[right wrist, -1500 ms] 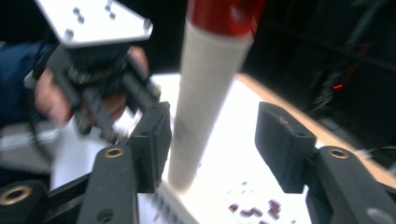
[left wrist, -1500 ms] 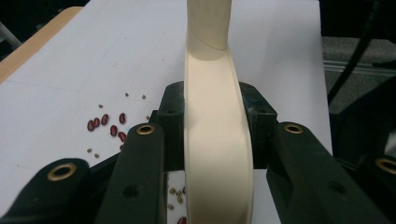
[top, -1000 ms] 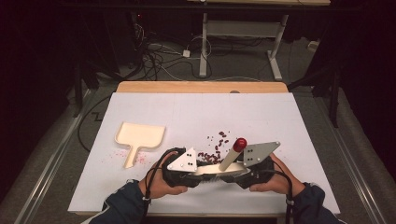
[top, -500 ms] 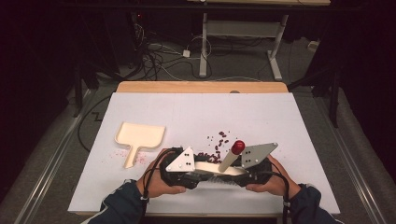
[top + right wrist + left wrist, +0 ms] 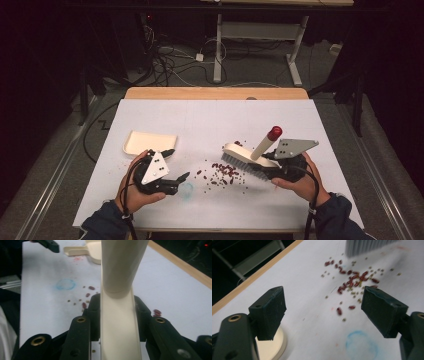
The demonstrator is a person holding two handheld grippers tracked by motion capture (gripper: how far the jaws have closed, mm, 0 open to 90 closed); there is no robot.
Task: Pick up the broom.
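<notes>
A white-covered table (image 5: 210,125) is seen from above, with a person's forearms entering from the near edge. A cream dustpan (image 5: 149,142) lies on the left part of the table; nothing can be made out inside its tray. Just beside its near edge the left gripper (image 5: 176,164) is held, its jaws having just been opening and now spread wide with nothing between them. In the left gripper view, bare table and a faint blue ring mark (image 5: 361,343) are seen between the two black pads (image 5: 270,311), with a rim of the cream dustpan (image 5: 274,346) at the lower left.

A hand brush (image 5: 248,157), cream-bodied with a red-tipped handle, is clamped in the right gripper (image 5: 274,171), whose jaws are closed tightly on the brush body. In the right gripper view the cream handle (image 5: 120,290) is seen rising between the jaws. The bristles are held low over the table at the right of a scatter of dark red beans (image 5: 222,172), which lie loose on the cover between the two grippers, none of them in the dustpan.
</notes>
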